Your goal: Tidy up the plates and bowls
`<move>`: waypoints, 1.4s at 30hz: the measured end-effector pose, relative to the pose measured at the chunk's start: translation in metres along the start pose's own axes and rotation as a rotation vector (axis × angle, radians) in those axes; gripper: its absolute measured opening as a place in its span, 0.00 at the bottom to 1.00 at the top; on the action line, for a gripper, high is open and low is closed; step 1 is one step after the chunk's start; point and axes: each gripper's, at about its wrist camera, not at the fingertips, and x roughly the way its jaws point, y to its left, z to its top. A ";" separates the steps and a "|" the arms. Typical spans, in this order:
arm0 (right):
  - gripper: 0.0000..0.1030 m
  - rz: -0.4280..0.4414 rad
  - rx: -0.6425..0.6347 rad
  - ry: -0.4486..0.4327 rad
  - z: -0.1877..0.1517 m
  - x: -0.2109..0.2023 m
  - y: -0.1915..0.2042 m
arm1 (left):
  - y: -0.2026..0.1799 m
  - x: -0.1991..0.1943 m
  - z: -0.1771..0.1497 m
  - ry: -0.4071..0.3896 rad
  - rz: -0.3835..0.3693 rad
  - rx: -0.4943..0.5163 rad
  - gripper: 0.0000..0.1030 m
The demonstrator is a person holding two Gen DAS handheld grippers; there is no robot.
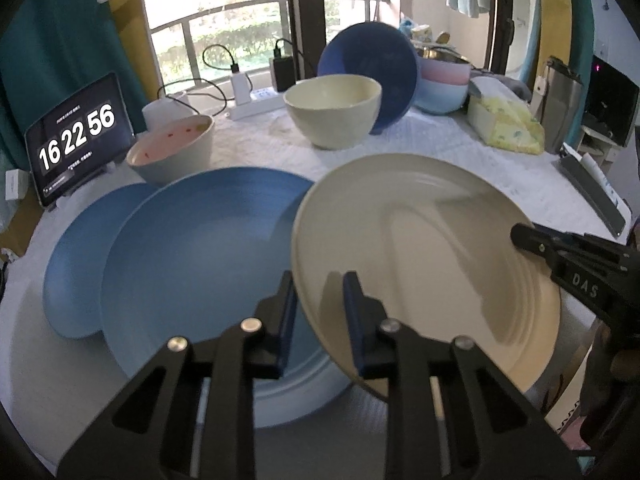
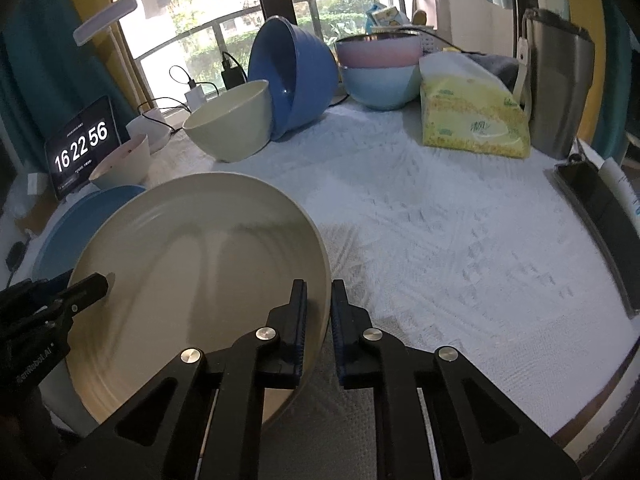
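Observation:
A cream plate [image 1: 432,248] [image 2: 192,280] is held tilted above the table between both grippers. My left gripper [image 1: 318,304] is shut on its near left rim. My right gripper [image 2: 318,312] is shut on its right rim and shows in the left wrist view [image 1: 528,240]. Two blue plates [image 1: 200,256] lie overlapped on the table to the left, partly under the cream plate. A cream bowl [image 1: 334,110] [image 2: 236,124], a pink-lined bowl [image 1: 172,152], a dark blue bowl on its side [image 1: 380,68] [image 2: 296,76] and stacked pink and light-blue bowls [image 2: 380,68] stand at the back.
A tablet clock [image 1: 76,136] stands at the back left beside chargers and cables [image 1: 248,88]. A yellow tissue pack [image 2: 472,120] and a steel tumbler [image 2: 560,84] stand at the back right. A dark tray [image 2: 600,224] lies along the right edge of the white cloth [image 2: 460,260].

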 end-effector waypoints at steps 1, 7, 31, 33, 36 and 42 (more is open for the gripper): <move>0.12 -0.001 -0.002 -0.006 0.001 -0.002 0.002 | 0.001 -0.003 0.000 -0.010 -0.001 -0.001 0.23; 0.13 -0.004 -0.028 -0.031 0.012 -0.009 0.019 | 0.016 -0.018 0.002 -0.058 0.009 -0.033 0.23; 0.14 0.099 -0.193 0.003 0.035 0.018 0.127 | 0.110 -0.031 -0.013 -0.107 0.207 -0.165 0.23; 0.14 0.096 -0.196 0.010 0.035 0.022 0.130 | 0.110 -0.028 -0.013 -0.100 0.214 -0.159 0.23; 0.14 0.089 -0.194 0.023 0.035 0.029 0.131 | 0.110 -0.021 -0.014 -0.073 0.225 -0.150 0.25; 0.14 0.057 -0.192 0.065 0.031 0.044 0.132 | 0.109 -0.007 -0.015 -0.023 0.223 -0.142 0.27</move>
